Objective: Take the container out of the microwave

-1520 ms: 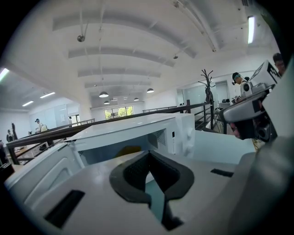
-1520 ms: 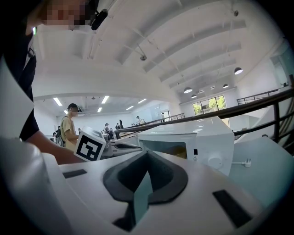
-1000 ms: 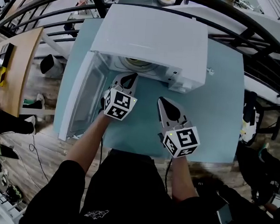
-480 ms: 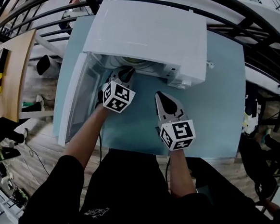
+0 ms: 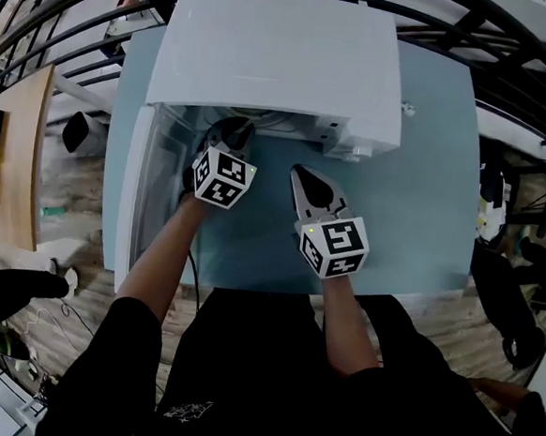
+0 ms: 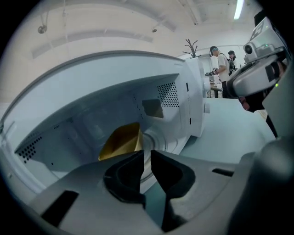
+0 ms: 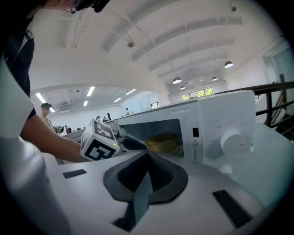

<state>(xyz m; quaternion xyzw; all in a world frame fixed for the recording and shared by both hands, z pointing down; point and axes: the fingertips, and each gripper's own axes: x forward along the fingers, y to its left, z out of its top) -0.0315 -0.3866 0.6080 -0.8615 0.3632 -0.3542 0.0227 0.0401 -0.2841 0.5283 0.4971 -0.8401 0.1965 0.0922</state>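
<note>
Nearest the person, the right gripper (image 5: pixel 299 171) hangs over the pale blue table (image 5: pixel 415 205) in front of the microwave (image 5: pixel 285 63). Its jaws are closed tip to tip with nothing between them. The left gripper (image 5: pixel 231 130) reaches into the mouth of the oven. Its jaws are parted by a narrow slit and hold nothing, with the tips just short of the container (image 6: pixel 121 142). Both marker cubes carry black-and-white square patterns only, with no words. The microwave door (image 5: pixel 138 202) stands swung open to the left. Inside the cavity sits the container, yellow and apparently a shallow bowl, though its outline is soft. On the white control panel a small warning-triangle label (image 7: pixel 195 142) sits left of the round knob (image 7: pixel 232 140), and its print is too small to read. Far behind, people stand under ceiling lights.
</note>
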